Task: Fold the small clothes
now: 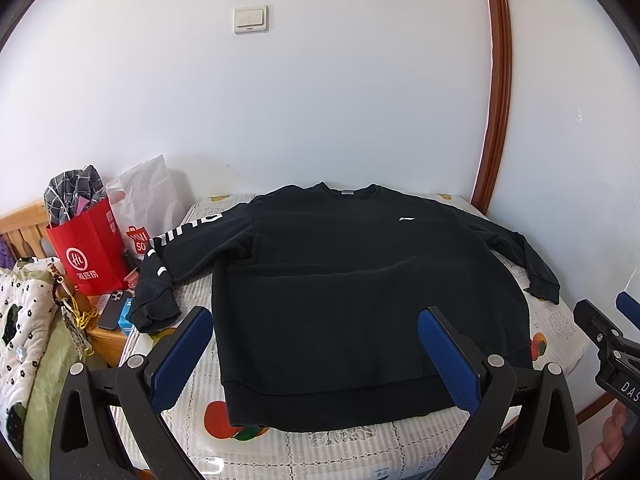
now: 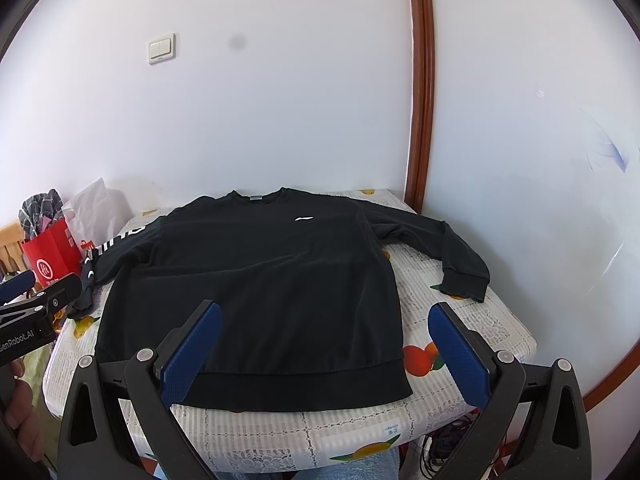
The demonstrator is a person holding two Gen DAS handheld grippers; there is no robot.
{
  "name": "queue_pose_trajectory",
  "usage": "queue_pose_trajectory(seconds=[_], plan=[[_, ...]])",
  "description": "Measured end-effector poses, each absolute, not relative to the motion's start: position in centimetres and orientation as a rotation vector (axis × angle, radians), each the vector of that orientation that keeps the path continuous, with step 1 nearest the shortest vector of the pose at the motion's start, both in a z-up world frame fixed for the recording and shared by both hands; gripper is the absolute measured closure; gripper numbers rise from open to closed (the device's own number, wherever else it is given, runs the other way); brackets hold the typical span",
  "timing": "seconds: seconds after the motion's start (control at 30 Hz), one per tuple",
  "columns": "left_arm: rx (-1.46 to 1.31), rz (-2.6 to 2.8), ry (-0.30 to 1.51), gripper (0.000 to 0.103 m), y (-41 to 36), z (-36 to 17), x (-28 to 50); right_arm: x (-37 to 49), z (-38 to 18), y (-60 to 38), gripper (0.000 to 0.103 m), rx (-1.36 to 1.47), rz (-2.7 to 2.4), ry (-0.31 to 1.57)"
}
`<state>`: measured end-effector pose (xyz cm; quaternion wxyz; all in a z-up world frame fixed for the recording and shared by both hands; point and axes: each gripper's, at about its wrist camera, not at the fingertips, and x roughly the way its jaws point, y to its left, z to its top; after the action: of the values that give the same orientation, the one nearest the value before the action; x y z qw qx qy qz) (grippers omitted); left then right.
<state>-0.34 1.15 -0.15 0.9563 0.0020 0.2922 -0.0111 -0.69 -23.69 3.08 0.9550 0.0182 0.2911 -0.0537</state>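
A black long-sleeved sweatshirt (image 1: 360, 280) lies flat, front up, on a small table with a fruit-print cloth (image 1: 560, 332); collar at the far side, hem near me. It also shows in the right wrist view (image 2: 256, 288). Its left sleeve with white lettering (image 1: 180, 248) hangs over the table's left edge. Its right sleeve (image 2: 452, 248) bends toward me on the table. My left gripper (image 1: 316, 320) is open and empty above the hem. My right gripper (image 2: 324, 316) is open and empty above the hem's right part; it also shows in the left wrist view (image 1: 608, 332).
A red paper bag (image 1: 92, 248) and a white plastic bag (image 1: 148, 196) stand left of the table on a wooden stand with a phone (image 1: 112, 312). A quilted bed (image 1: 24, 328) is at far left. White wall behind; a wooden door frame (image 2: 420, 100) is at the right.
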Motion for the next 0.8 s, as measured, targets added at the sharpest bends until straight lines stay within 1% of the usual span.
queue_pose_trajectory(seconds=[0.8], plan=[[0.001,-0.029,0.574,0.0,1.9,0.1,1.0,-0.6,3.3,-23.8,0.001,0.037,-0.092,0.558]])
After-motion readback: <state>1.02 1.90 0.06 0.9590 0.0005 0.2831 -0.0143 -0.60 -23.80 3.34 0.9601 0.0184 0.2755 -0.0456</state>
